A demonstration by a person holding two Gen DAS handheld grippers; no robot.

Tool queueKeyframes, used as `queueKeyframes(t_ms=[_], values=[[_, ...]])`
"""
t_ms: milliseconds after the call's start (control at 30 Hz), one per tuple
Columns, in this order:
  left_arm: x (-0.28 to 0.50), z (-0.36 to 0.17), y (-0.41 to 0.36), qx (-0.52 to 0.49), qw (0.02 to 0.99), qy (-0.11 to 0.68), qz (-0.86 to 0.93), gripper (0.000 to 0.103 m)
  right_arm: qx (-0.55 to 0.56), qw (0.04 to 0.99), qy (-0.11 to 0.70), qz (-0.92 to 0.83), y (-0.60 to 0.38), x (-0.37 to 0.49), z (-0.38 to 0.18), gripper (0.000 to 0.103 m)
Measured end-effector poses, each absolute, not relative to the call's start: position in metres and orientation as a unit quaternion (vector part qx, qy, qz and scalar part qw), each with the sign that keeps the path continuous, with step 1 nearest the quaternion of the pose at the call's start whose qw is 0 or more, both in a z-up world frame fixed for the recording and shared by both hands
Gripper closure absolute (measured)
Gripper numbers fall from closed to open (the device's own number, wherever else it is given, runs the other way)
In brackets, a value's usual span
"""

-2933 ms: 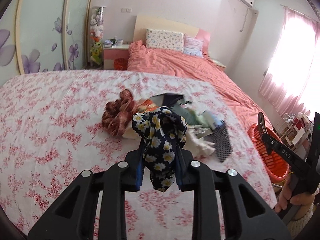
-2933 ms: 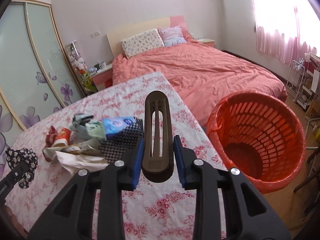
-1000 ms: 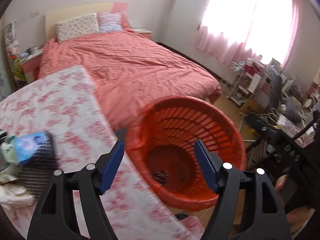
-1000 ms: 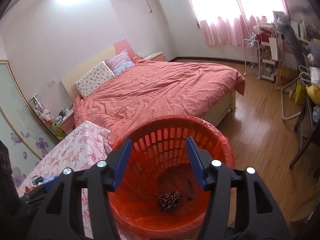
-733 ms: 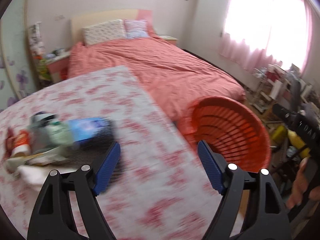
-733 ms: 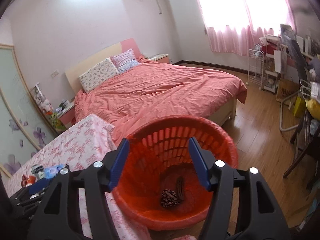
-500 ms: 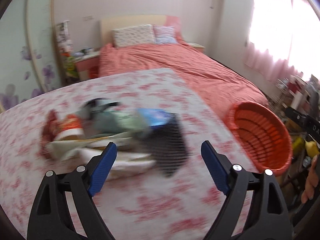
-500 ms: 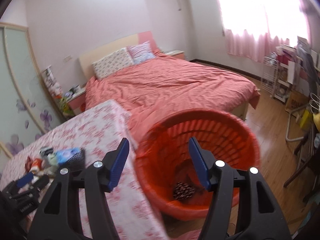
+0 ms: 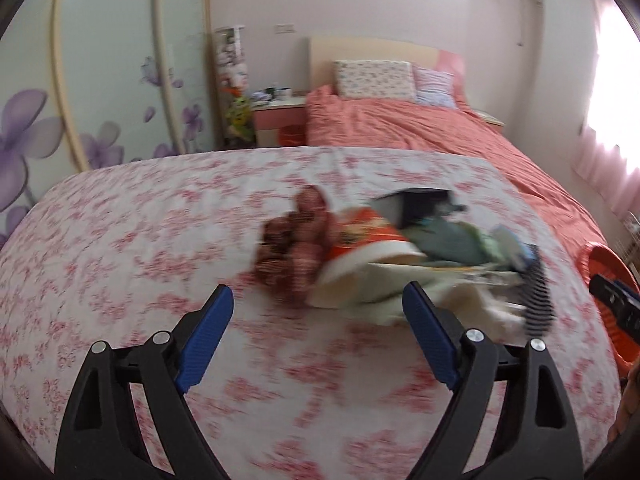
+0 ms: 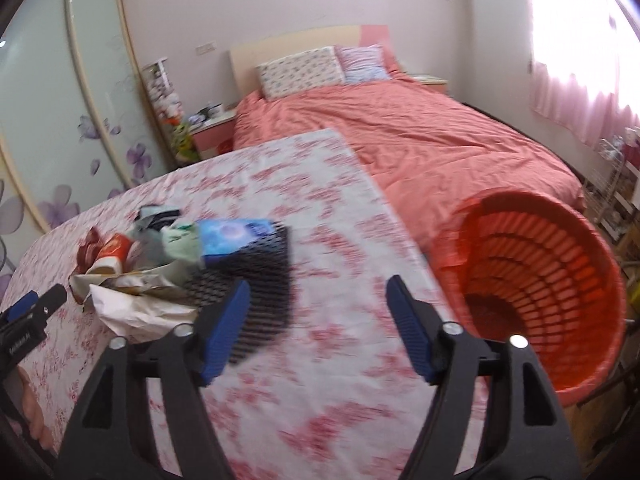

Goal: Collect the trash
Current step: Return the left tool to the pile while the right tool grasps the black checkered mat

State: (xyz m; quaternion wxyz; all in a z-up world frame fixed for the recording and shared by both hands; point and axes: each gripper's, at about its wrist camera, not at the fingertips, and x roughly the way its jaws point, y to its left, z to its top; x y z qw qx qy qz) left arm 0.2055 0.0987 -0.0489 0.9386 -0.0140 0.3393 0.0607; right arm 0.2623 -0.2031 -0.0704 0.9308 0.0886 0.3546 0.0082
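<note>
A heap of trash lies on the floral cloth: a brown-red scrunchie (image 9: 294,248), an orange paper cup (image 9: 366,240), crumpled paper (image 10: 136,308), a blue packet (image 10: 234,236) and a black mesh piece (image 10: 256,296). My left gripper (image 9: 316,332) is open and empty, just short of the scrunchie and cup. My right gripper (image 10: 318,320) is open and empty, above the cloth between the heap and the orange basket (image 10: 544,280). The left gripper's tip shows in the right wrist view (image 10: 36,308).
The floral cloth (image 9: 120,248) covers a wide flat surface. A coral bed (image 10: 420,136) lies behind it. The basket stands on the floor at the cloth's right edge, also at the right edge of the left wrist view (image 9: 604,276). A wardrobe (image 9: 80,80) with purple flowers stands at left.
Both grippers dropped their items into the basket, opened, and swung back left toward the heap. The floral scrunchie and dark shoehorn-like piece are no longer held.
</note>
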Motion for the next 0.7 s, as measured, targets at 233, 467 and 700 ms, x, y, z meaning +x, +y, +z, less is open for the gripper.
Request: queueKeyframes(t_ms=[233,467,700], values=[[0.216,-0.066,0.134,-0.029,0.934,0.344,0.093,0.017,0.072,0.916,0.394,0.020,-0.171,0.298,-0.096,0.028],[0.235,-0.071,0.147,-0.063,0.927,0.360,0.082,0.017,0.065,0.901,0.428,0.022,-0.161,0.320,-0.113,0.055],[0.249,-0.068,0.141,-0.074,0.926,0.366,0.064,0.017,0.059,0.902,0.426,0.036,-0.160,0.315,-0.113,0.092]])
